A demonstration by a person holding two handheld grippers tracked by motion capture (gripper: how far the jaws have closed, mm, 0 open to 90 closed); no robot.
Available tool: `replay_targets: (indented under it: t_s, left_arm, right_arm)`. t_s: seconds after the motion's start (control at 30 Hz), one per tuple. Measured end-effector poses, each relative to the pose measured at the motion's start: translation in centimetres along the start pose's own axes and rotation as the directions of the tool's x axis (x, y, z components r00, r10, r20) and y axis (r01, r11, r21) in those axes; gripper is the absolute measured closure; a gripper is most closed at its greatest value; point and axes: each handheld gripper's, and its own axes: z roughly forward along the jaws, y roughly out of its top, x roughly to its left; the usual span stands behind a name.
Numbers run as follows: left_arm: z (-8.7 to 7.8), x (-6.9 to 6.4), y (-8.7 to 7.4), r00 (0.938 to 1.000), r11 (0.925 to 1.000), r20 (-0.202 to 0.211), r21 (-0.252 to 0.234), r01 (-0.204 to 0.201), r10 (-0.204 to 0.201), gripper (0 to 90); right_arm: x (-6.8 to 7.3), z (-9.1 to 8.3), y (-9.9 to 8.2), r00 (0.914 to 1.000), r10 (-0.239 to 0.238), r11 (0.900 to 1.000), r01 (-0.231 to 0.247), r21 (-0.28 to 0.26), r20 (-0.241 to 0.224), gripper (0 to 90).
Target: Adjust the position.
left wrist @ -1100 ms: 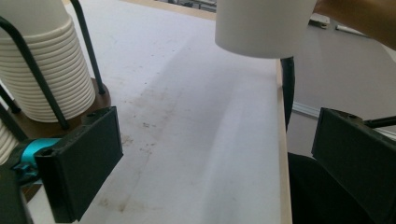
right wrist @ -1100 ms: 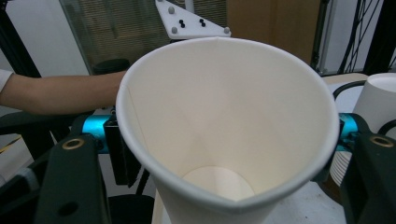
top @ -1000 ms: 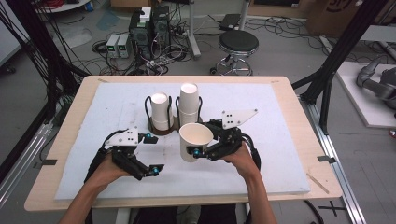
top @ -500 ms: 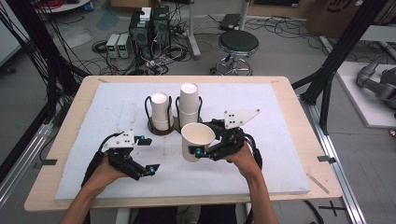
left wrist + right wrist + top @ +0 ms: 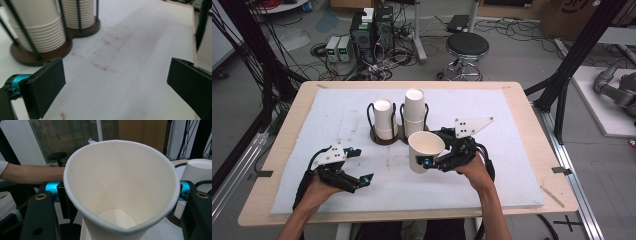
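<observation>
A white paper cup [image 5: 426, 145] hangs tilted above the mat, in front of the cup rack. My right gripper [image 5: 431, 161] is shut on its sides, and in the right gripper view the rim [image 5: 120, 145] is squeezed out of round. Those jaws have just been closing further on the cup. My left gripper [image 5: 360, 166] stands open low over the mat at the front left, with nothing between its fingers [image 5: 42, 85]. The dark wire rack [image 5: 387, 137] holds a short cup stack [image 5: 383, 117] and a taller one [image 5: 414, 107]; both stacks [image 5: 37, 27] show at the upper left of the left gripper view.
A white foam mat [image 5: 512, 165] covers most of the wooden table [image 5: 544, 165]. Faint brown stains mark the mat [image 5: 105, 66] ahead of the left gripper. Beyond the table stand a black stool [image 5: 467, 47], floor electronics [image 5: 372, 30] and black frame posts [image 5: 569, 75].
The left hand has drifted toward the left and sunk closer to the mat, its jaws still wide. The right hand has kept its place with the cup.
</observation>
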Motion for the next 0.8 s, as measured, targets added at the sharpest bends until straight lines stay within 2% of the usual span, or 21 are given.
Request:
replay_targets:
  t_s: [0.13,0.27,0.6,0.8]
  left_arm:
    - [-0.6,0.4,-0.6,0.9986,0.9996,-0.049,-0.021,0.021,-0.022,1.7]
    - [-0.8,0.9,-1.3,0.9958,0.9981,-0.074,-0.032,0.052,-0.055,1.7]
    - [-0.8,1.2,-1.8,0.9950,0.9980,-0.080,-0.023,0.058,-0.060,1.7]
    - [-0.9,1.4,-2.2,0.9929,0.9964,-0.087,-0.031,0.079,-0.081,1.7]
  right_arm:
    - [0.0,0.0,0.0,1.0000,0.002,1.0000,-0.002,-0.002,-0.001,31.5]
    - [0.1,0.0,0.0,1.0000,-0.001,1.0000,0.001,-0.002,-0.006,31.5]
    - [0.0,0.1,-0.1,0.9999,0.005,1.0000,-0.005,0.000,-0.010,31.4]
    - [0.2,0.1,0.0,0.9999,0.002,1.0000,-0.002,-0.002,-0.014,31.4]
